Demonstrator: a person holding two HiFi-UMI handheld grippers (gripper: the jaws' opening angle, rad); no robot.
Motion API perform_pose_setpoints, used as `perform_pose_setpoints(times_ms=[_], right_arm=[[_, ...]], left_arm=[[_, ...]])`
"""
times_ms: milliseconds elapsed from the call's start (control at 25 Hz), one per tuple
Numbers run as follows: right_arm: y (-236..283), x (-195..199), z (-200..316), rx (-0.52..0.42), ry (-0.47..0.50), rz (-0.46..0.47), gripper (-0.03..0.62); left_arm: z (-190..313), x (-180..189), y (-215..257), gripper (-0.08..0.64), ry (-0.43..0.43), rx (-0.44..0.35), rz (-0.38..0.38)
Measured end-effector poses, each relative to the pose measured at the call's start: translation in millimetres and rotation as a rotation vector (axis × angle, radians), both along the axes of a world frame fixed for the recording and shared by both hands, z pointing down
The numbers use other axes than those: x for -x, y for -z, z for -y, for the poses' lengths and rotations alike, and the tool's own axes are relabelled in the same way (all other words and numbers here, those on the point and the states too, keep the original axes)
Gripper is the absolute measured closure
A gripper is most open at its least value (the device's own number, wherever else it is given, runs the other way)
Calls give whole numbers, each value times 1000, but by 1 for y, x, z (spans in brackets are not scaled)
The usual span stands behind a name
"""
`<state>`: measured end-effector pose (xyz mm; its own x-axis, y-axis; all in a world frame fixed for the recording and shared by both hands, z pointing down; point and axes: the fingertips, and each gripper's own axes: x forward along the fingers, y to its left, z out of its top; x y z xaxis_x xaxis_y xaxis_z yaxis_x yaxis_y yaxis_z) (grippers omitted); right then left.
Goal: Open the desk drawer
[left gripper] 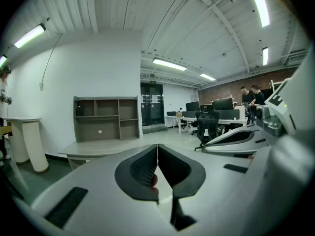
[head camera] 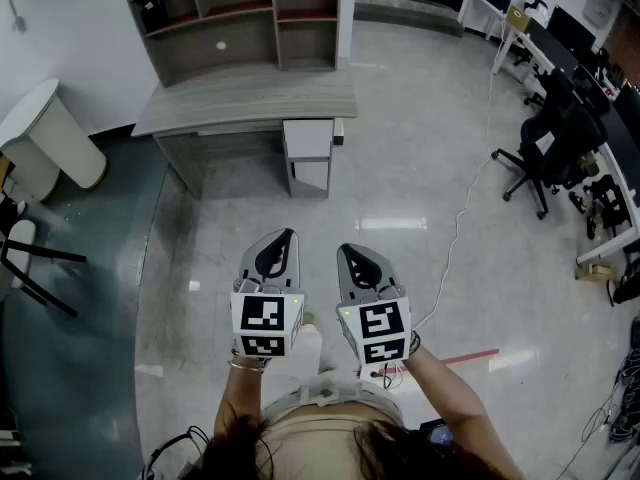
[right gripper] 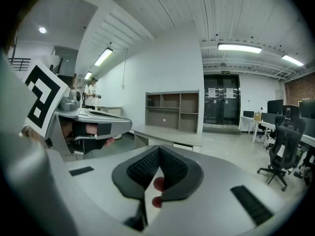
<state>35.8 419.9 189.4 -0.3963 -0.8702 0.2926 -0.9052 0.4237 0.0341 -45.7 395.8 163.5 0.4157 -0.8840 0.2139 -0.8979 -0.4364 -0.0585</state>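
left gripper (head camera: 286, 238) is hovering pressed together, pinching nothing, well apart from the counter (head camera: 250, 98). drawer (head camera: 307, 138) is sitting under the counter's right end, looking shut and untouched. right gripper (head camera: 346, 252) is likewise hanging closed and empty. judging nothing done yet: approach, grab and pull are all remaining.

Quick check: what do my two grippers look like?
The left gripper and right gripper are light grey shells with black ribbed pads narrowing to a tip. Each bears a white cube with black square markers. A thin bracelet rings the left wrist.
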Motion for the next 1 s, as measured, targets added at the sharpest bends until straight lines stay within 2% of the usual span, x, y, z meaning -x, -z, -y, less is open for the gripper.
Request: perform_pose_setpoints(times_ms=[240, 640, 1000], right_arm=[[-2, 11, 36, 0, -10, -1, 571], [-11, 16, 71, 19, -39, -9, 569], [-15, 23, 114, 19, -70, -32, 569]], left_arm=[[38, 7, -4, 548, -17, 6, -7], [75, 14, -18, 548, -36, 41, -21], [116, 36, -19, 548, -37, 40, -37]])
